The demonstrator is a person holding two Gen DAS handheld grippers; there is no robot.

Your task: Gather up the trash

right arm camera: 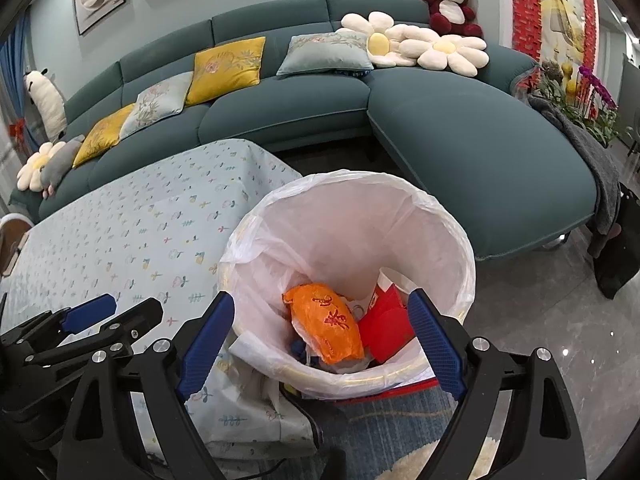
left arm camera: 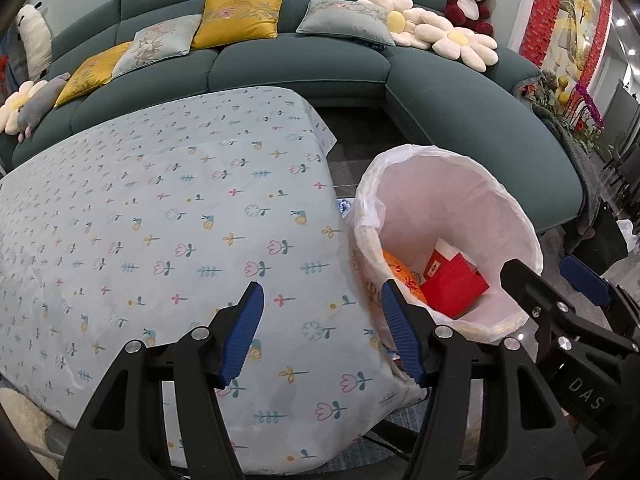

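From my left wrist, my left claw (left arm camera: 322,334) hangs part open with nothing between its blue ribbed pads, over the near edge of the counter (left arm camera: 168,216) draped in a pale blue cloth printed with small flowers. Just beside that edge stands the round bin lined with a white plastic bag (left arm camera: 448,184). Down in the bin lie a red cardboard box (left arm camera: 454,290) and an orange printed plastic bag (left arm camera: 400,274). My right claw (left arm camera: 552,276) shows past the bin's near rim, and its black frame bears the letters "DAS". I see no loose trash on the cloth from here.

From my right wrist, my right claw (right arm camera: 320,338) is spread wide and empty above the bin (right arm camera: 440,208); its jaws straddle the near rim without touching what is inside. The orange bag (right arm camera: 328,324) carries red characters I cannot read, and the red box (right arm camera: 386,330) lies against it on the side away from the counter (right arm camera: 120,232). My left claw (right arm camera: 116,312) sits over the counter beside the bin.

I judge a drop into the bin just done: both claws empty, the trash inside. Next I must swing away from the bin and search the counter and floor for another piece.
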